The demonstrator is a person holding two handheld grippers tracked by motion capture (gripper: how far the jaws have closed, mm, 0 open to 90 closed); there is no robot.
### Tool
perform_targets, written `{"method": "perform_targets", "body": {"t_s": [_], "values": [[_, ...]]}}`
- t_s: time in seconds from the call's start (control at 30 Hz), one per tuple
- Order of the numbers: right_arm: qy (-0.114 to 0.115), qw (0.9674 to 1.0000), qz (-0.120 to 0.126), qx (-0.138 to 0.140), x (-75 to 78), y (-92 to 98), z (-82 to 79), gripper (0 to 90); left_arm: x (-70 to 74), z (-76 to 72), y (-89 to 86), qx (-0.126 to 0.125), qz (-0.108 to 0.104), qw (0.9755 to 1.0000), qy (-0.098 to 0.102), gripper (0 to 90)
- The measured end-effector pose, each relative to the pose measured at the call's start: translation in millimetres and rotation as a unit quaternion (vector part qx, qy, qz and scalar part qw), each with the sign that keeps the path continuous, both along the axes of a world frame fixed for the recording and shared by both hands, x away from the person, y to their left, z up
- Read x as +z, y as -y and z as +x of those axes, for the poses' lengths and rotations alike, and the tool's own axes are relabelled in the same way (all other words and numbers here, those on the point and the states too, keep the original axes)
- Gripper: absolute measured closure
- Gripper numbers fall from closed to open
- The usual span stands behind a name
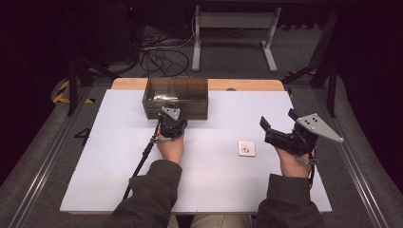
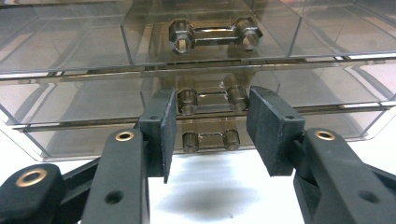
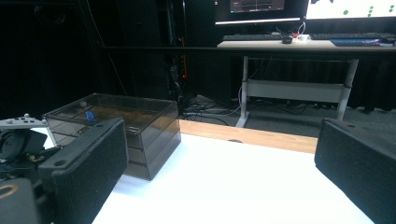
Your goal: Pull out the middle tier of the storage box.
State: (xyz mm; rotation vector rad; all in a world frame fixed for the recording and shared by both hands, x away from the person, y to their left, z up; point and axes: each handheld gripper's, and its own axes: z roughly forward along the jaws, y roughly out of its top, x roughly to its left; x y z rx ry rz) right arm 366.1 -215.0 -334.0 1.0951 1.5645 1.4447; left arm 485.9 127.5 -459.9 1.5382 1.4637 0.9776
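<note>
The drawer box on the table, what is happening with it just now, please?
A person holds a gripper in each hand at a white table. The left gripper is up against the front of the smoky transparent drawer box, jaws open on either side of the middle drawer handle, not yet closed on it. All three drawers look shut. The right gripper waits open above the table, holding nothing, near a small white card.

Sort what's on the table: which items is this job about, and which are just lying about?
In play, judging by position: smoky drawer box, its middle drawer handle, the open left gripper straddling that handle.
Lying about: small white card, idle open right gripper.
</note>
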Motion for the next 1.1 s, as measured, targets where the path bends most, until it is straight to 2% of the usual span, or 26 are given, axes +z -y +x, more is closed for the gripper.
{"method": "perform_targets", "body": {"t_s": [0.47,0.8,1.0,1.03,1.07,1.1], "values": [[-0.001,1.0000,0.000,-0.001,-0.1,0.6,0.0,3.3,0.3,-1.5,1.8,0.002,0.003,1.0000,0.000,56.0],[0.000,1.0000,0.000,0.001,0.1,0.5,-0.1,3.4,0.8,-6.7,1.5,0.000,0.006,1.0000,-0.006,56.2],[0.000,1.0000,-0.001,0.000,0.1,-0.1,-0.2,3.4,1.0,-9.9,1.0,0.002,0.006,1.0000,-0.003,57.0],[0.000,1.0000,-0.001,0.001,0.1,-0.3,-0.2,3.4,0.9,-11.7,-1.2,-0.012,-0.002,0.9999,0.003,70.6],[0.000,1.0000,-0.001,0.000,0.0,-0.5,-0.2,3.4,0.7,-12.3,-0.8,-0.010,-0.007,0.9999,0.001,78.6],[0.000,1.0000,0.000,0.001,0.0,-0.8,-0.2,3.4,0.2,-12.2,-0.6,-0.017,-0.004,0.9998,0.001,77.8]]}}
